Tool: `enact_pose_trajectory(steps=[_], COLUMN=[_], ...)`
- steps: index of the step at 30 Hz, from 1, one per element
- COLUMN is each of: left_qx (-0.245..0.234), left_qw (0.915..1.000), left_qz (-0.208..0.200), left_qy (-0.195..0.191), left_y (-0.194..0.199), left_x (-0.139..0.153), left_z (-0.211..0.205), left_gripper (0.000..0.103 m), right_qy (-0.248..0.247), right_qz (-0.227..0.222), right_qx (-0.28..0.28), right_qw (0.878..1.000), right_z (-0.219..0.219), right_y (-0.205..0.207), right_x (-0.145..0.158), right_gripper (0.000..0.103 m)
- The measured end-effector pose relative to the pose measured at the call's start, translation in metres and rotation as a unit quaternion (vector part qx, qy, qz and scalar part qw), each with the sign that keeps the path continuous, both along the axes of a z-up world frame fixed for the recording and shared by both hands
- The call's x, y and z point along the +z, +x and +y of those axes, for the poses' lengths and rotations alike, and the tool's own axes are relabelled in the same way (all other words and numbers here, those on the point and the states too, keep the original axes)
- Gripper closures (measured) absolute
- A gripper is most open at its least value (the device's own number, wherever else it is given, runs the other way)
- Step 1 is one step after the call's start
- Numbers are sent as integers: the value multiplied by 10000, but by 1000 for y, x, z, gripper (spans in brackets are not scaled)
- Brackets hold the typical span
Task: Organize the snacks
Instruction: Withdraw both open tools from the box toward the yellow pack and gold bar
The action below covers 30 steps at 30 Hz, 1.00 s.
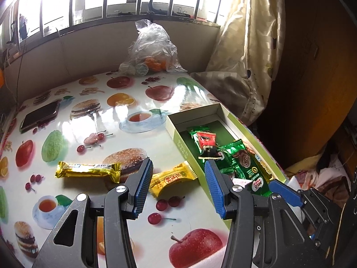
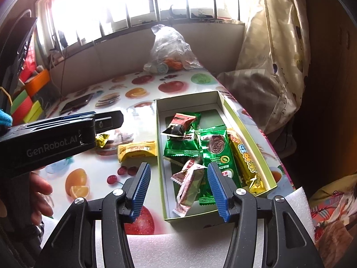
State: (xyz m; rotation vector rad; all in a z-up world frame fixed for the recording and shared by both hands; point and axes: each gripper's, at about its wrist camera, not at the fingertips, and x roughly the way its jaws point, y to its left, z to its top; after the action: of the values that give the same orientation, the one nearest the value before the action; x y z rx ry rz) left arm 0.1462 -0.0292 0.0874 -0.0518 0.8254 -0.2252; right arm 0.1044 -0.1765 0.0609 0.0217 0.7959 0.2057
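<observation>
In the left wrist view the left gripper (image 1: pixel 179 169) filled the lower centre of the frame, its blue-padded jaws spread wide and gripping nothing, above the yellow snack packet (image 1: pixel 173 179) that lay on the fruit-print table (image 1: pixel 107 120) between them. To the left of it, in the lower left of the frame, lay the gold snack bar (image 1: pixel 88 171), well apart from the open box (image 1: pixel 178 141) at centre right. The box already held the red-and-black packet (image 1: pixel 206 144) and the green packet (image 1: pixel 242 163). In the right wrist view the right gripper (image 2: pixel 178 172) stood at lower centre, equally wide open and empty, over the near end of the box, where a pinkish wrapped snack (image 2: pixel 189 186) lay between the jaws. A phone (image 1: pixel 40 115) rested at the left, and a plastic bag (image 1: pixel 151 49) sat at upper centre.
</observation>
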Motion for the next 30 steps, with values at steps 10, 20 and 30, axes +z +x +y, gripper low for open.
enact_pose_trajectory(steps=[10, 20, 30], left_qx=[577, 1015, 1363], left_qw=[9983, 9943, 9893], left_qz=[72, 259, 402], left_qy=[-82, -219, -333], left_y=[-6, -9, -7], left_x=[-7, -26, -41], left_z=[51, 97, 138], left_gripper=[53, 53, 53], right_qy=[16, -32, -47], right_qz=[-8, 142, 500], right_qx=[177, 479, 678], right_qw=[9998, 9987, 9964], right_z=[21, 56, 98], right_y=[3, 16, 43], right_x=[3, -4, -24], right_gripper=[50, 50, 50])
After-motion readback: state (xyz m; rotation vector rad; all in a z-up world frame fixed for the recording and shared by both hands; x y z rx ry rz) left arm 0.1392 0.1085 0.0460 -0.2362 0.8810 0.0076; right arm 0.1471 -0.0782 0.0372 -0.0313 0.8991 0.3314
